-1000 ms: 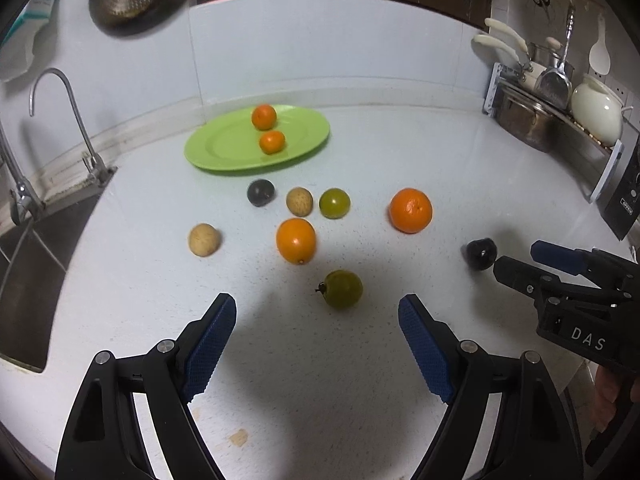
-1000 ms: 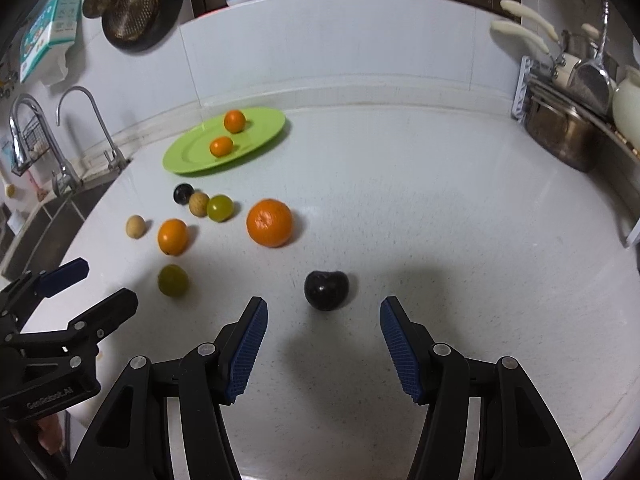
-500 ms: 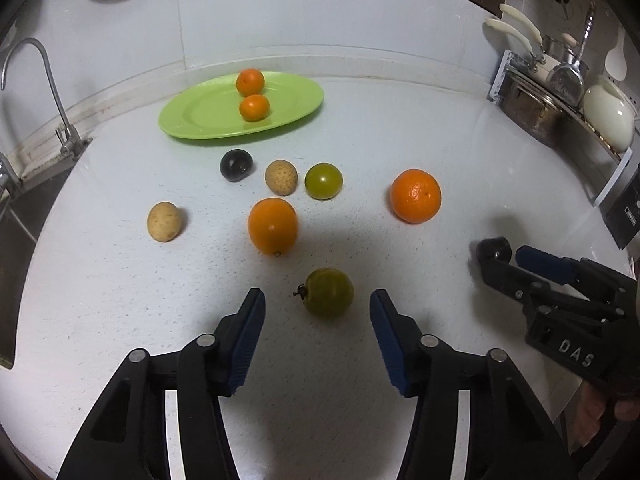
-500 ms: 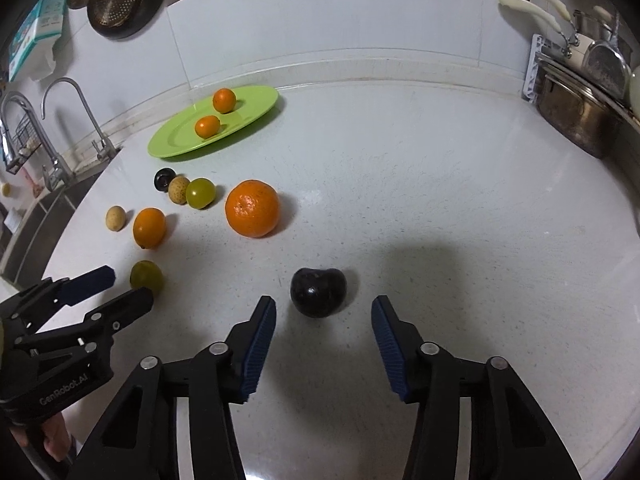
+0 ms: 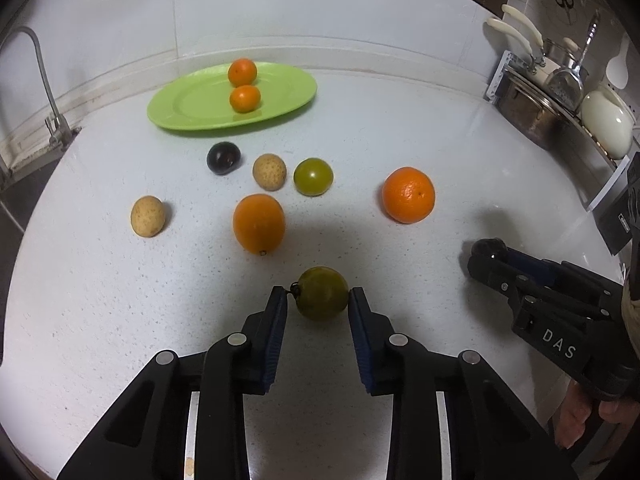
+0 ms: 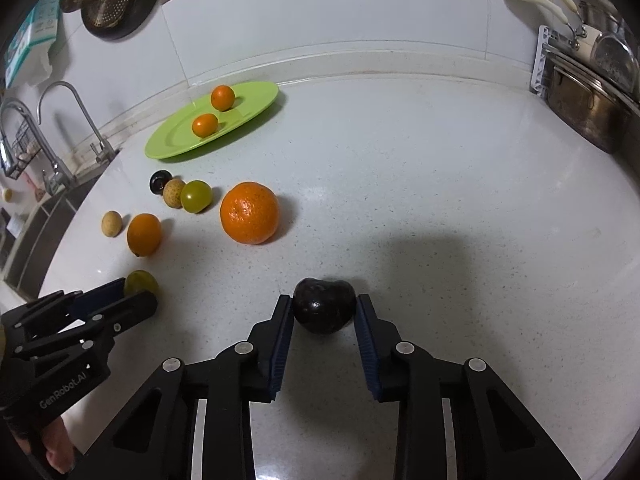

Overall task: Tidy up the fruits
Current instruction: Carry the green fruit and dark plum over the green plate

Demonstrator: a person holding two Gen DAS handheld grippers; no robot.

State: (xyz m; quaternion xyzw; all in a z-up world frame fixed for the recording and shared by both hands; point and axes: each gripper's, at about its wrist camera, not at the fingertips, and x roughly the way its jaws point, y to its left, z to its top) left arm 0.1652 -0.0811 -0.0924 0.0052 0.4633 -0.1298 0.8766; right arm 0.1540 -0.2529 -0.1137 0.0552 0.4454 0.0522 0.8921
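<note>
My left gripper is shut on a green fruit that rests on the white counter. My right gripper is shut on a dark plum, also on the counter. A green plate at the back holds two small oranges. Loose on the counter lie a big orange, an oval orange, a green fruit, two tan fruits and a dark fruit. The right gripper also shows in the left wrist view.
A sink with a tap lies at the left. A dish rack with a steel pot and a white jug stands at the right. A tiled wall closes the back.
Both grippers moved forward and down and closed: the left onto the green fruit, the right onto the dark plum. The other fruits have not moved.
</note>
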